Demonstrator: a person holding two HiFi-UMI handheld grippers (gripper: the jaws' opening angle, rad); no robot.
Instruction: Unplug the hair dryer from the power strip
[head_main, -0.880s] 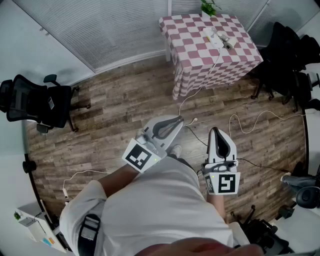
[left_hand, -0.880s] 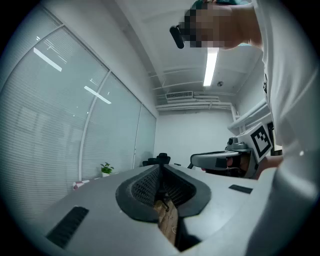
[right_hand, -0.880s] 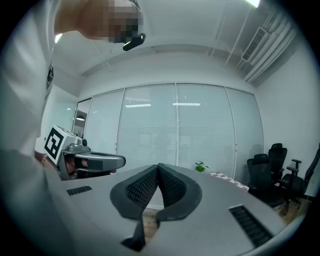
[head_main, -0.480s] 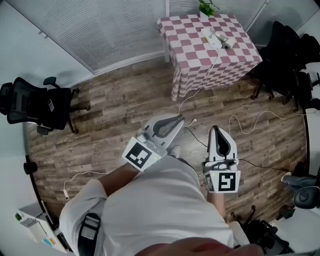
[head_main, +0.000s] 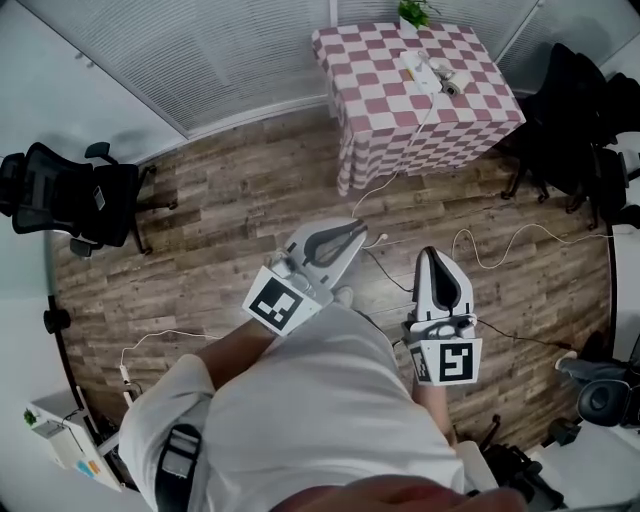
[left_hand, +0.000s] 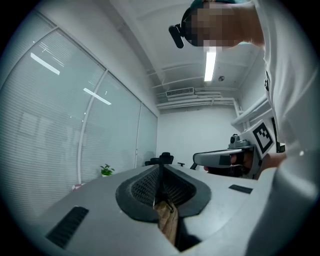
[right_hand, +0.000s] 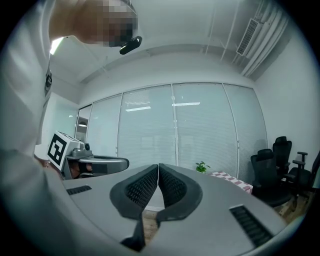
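- Brown wood-plank floor (head_main: 230, 200) is spreading across the head view under everything else.
- Person in a white shirt (head_main: 320, 420) is standing on it, holding both tools level in front of the body.
- Square table under a pink-and-white checked cloth (head_main: 400, 120) is standing well ahead of the person, near the pale slatted window blinds (head_main: 200, 60).
- Black swivel office chair (head_main: 70, 195) is sitting at the left, and more black chairs (head_main: 580, 110) are crowding the right edge.
- Grey-and-white left gripper (head_main: 356, 238) is holding its jaws pressed together on nothing, as its own view (left_hand: 160, 172) is showing.
- Grey-and-white right gripper (head_main: 431, 260) is likewise holding its ribbed jaws together and empty (right_hand: 158, 170).
- Thin white cable (head_main: 395, 178) is hanging from the tabletop down the cloth to the floor.
- White oblong power strip (head_main: 420, 70) is lying on the tabletop, well apart from both grippers.
- Small grey hair dryer (head_main: 452, 89) is lying just beside the power strip; it is showing too small to tell whether its plug is seated.
- Green potted plant (head_main: 415, 12) is standing at the table's far edge.
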